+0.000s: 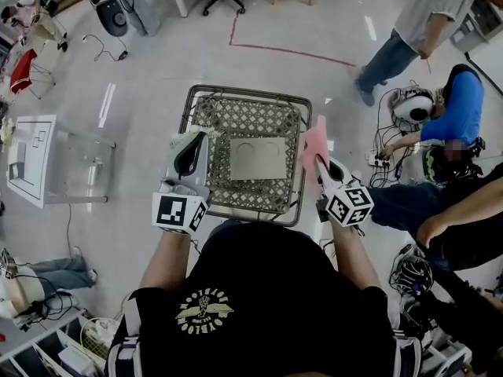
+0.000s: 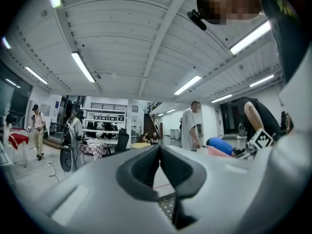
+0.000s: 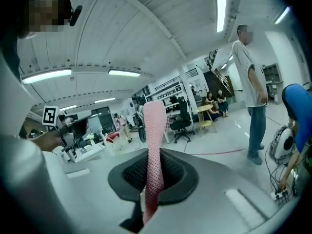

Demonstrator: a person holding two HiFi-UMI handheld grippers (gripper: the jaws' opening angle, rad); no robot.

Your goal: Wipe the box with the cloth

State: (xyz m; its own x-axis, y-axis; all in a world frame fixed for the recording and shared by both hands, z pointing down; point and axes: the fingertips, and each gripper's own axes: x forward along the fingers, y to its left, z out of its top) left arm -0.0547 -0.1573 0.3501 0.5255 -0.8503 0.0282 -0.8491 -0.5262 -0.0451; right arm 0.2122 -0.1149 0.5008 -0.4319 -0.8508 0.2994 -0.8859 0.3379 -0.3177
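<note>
Our right gripper [image 1: 319, 163] clamps the limp pink woven cloth [image 1: 316, 142] by its lower end, at the right edge of the metal lattice stand [image 1: 244, 118]. The flat grey box [image 1: 258, 158] lies at the stand's centre, probably light and prone to sliding. Our left gripper [image 1: 191, 151], jaws together and empty, could brace it.

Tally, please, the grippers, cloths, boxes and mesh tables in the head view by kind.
grippers: 2, the left gripper and the right gripper
pink cloth: 1
box: 1
mesh table: 1
Total: 5
</note>
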